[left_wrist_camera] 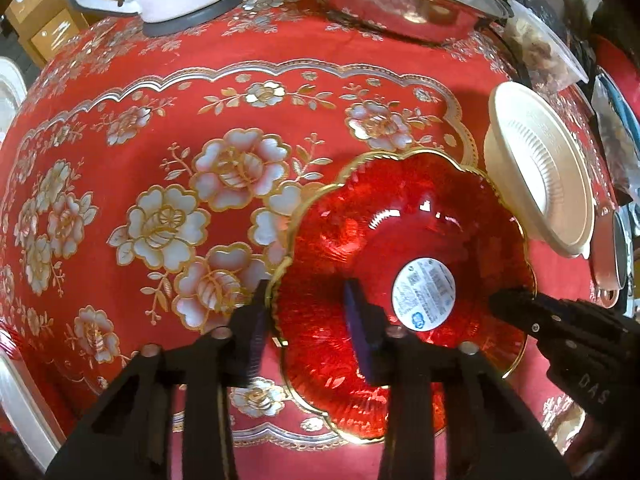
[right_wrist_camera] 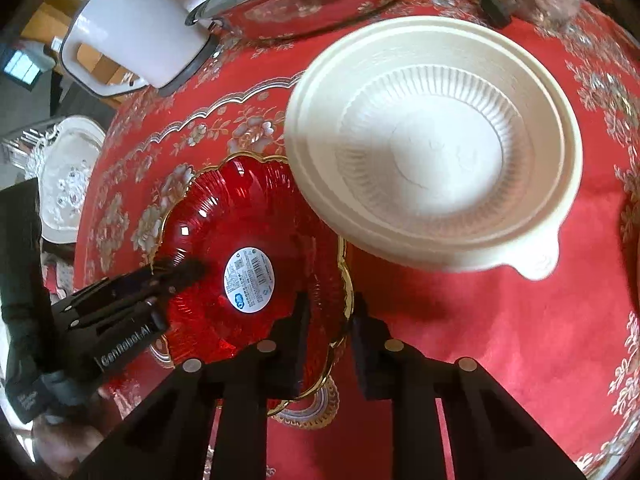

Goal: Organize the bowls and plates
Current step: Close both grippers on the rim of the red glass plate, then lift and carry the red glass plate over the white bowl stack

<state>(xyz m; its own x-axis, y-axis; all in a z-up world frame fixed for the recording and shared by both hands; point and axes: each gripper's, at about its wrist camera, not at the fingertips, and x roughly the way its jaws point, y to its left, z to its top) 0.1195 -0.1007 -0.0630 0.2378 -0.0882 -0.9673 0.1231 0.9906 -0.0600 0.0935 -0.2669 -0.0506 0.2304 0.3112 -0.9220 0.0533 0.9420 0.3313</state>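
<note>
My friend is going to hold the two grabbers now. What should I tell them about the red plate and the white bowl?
Left gripper: open, its fingers straddling the near-left rim of the red plate, not squeezing.
Right gripper: open, straddling the plate's opposite rim the same way.
The red plate sits on the red flowered tablecloth, sticker facing up.
The white bowl stands upright beside it, its rim overlapping the plate's edge.
Done: nothing stacked yet.
Left: close on the plate, lift, and sort both dishes.

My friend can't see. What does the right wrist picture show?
Both grippers straddle the gold rim of a red glass dish: the right gripper near, the left gripper opposite. A cream plastic bowl sits beside it on a red flowered tablecloth.
</note>
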